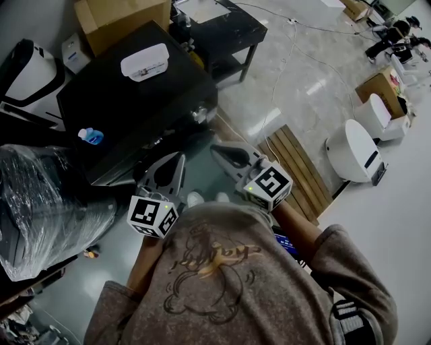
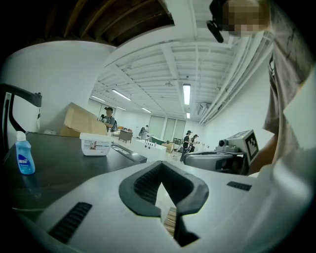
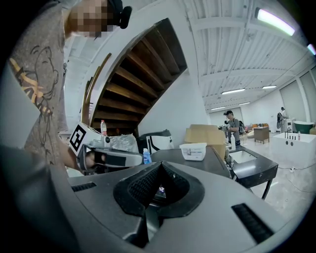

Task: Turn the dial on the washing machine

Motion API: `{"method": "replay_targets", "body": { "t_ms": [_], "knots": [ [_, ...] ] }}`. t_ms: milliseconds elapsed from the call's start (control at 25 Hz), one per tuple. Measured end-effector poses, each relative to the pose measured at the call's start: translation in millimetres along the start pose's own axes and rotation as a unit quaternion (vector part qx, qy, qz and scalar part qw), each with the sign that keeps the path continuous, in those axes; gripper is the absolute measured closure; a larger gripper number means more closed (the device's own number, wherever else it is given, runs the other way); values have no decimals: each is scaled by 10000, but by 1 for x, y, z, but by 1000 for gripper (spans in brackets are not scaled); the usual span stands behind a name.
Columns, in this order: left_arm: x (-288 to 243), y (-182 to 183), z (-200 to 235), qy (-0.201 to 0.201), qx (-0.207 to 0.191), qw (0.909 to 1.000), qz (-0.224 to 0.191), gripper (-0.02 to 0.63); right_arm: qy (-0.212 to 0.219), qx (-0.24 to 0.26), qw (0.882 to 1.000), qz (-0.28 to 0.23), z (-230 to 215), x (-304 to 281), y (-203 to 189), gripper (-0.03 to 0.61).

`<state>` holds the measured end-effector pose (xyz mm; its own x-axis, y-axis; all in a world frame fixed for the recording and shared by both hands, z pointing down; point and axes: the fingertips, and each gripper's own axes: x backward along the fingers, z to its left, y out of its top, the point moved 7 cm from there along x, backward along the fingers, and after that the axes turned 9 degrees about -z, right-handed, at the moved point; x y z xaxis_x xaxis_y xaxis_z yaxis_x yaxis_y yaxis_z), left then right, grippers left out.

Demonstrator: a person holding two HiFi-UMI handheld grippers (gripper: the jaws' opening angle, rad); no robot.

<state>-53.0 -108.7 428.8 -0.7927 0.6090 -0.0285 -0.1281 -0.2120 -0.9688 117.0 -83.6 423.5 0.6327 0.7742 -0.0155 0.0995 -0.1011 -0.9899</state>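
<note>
The black washing machine (image 1: pixel 128 101) stands ahead and to the left, its dark top also visible in the left gripper view (image 2: pixel 59 163) and the right gripper view (image 3: pixel 197 159). A silvery knob (image 1: pixel 200 113) sits at its front right corner. On top lie a white box (image 1: pixel 145 62) and a small blue bottle (image 1: pixel 91 136). My left gripper (image 1: pixel 179 158) and right gripper (image 1: pixel 218 149) hover side by side just short of the machine's front, both shut and empty. In the right gripper view a small lit display (image 3: pixel 159 190) shows past the pads.
A plastic-wrapped bundle (image 1: pixel 40 202) lies at the left. A cardboard box (image 1: pixel 121 17) and a black table (image 1: pixel 225 27) stand behind the machine. A wooden pallet (image 1: pixel 296 168) and white appliances (image 1: pixel 353 151) are on the floor at the right. People stand far back.
</note>
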Motion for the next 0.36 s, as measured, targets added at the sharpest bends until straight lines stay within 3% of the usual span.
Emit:
{"method": "replay_targets", "body": {
  "t_ms": [360],
  "knots": [
    [8,0,0,106,93,9999,-42,616,92,237,9997,7,-4,3,5,578]
  ]
}}
